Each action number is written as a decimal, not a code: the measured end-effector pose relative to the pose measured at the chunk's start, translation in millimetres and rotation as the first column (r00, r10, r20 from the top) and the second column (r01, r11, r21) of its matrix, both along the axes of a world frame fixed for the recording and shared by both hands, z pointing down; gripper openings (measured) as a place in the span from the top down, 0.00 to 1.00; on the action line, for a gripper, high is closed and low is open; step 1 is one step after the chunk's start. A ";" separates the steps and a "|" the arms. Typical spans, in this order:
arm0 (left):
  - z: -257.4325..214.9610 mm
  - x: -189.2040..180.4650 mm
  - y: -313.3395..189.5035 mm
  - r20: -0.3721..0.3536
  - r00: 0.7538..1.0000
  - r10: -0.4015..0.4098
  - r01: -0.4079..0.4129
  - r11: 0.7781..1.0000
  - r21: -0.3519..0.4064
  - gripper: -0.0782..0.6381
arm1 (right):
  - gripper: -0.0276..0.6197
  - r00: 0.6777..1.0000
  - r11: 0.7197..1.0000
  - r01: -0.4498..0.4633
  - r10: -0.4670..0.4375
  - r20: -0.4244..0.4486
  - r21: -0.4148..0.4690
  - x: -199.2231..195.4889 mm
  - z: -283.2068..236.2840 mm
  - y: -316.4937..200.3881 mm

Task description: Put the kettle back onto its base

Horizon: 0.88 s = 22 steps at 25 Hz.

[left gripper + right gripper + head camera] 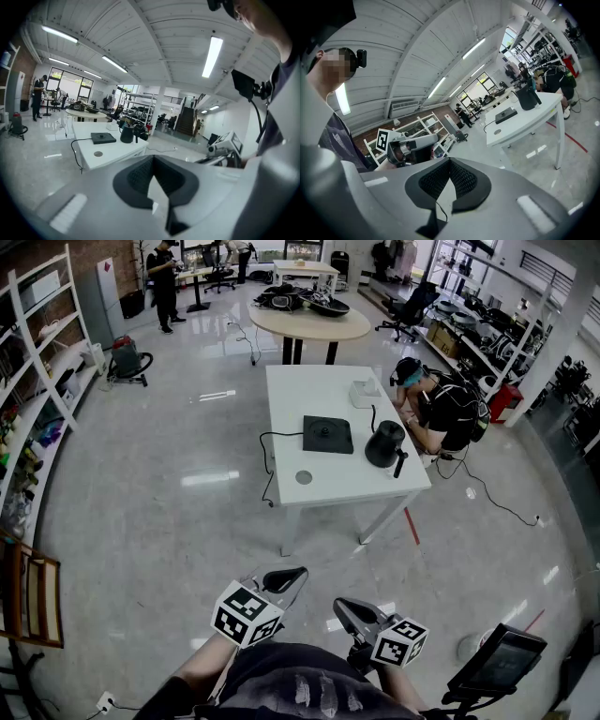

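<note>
Nearest, the left hand-held gripper (298,571) and the right hand-held gripper (339,604) are both clenched with nothing between the jaws, held low and close to the body. Beyond a stretch of glossy grey floor (187,521) stands the white rectangular worktop (309,395), well apart from both. On it, the flat black square base (328,434) lies bare; the black electric kettle (384,443) stands upright just to its right, off the base. A person (441,409) crouches at the far right edge.

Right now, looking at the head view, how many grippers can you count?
2: the left gripper at lower centre-left and the right gripper just right of it, both near the bottom edge. None appears hidden.
</note>
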State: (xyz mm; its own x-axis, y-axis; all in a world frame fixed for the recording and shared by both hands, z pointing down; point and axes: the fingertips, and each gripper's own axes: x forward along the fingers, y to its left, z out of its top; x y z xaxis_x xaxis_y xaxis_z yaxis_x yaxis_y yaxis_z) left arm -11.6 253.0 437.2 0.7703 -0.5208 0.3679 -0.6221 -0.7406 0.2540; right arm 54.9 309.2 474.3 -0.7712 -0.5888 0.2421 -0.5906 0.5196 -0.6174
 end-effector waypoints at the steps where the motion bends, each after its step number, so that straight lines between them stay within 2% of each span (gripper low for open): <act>1: -0.9 -11.1 -8.2 -0.006 1.000 -0.004 0.004 1.000 0.005 0.89 | 0.95 1.000 1.000 0.002 -0.002 -0.010 0.012 -10.0 -2.6 -8.7; 6: -10.7 -57.0 -48.9 -0.045 0.999 -0.012 0.014 0.999 0.043 0.89 | 0.95 0.999 0.998 -0.007 0.010 -0.045 0.055 -49.5 -14.7 -53.4; 12: -10.0 -98.2 -67.8 -0.105 0.994 -0.026 0.029 0.999 0.028 0.89 | 0.95 0.995 0.999 -0.030 0.034 -0.094 0.038 -85.9 -12.7 -73.7; 15: -12.7 -113.1 -73.3 -0.137 0.989 -0.049 0.052 0.998 0.022 0.89 | 0.95 0.995 0.999 0.005 0.001 -0.104 0.050 -103.5 -15.0 -81.8; 22: -8.1 -132.8 -80.1 -0.140 0.983 -0.114 0.114 0.993 -0.009 0.89 | 0.95 0.992 0.996 0.081 -0.079 -0.097 0.020 -123.2 -9.6 -96.5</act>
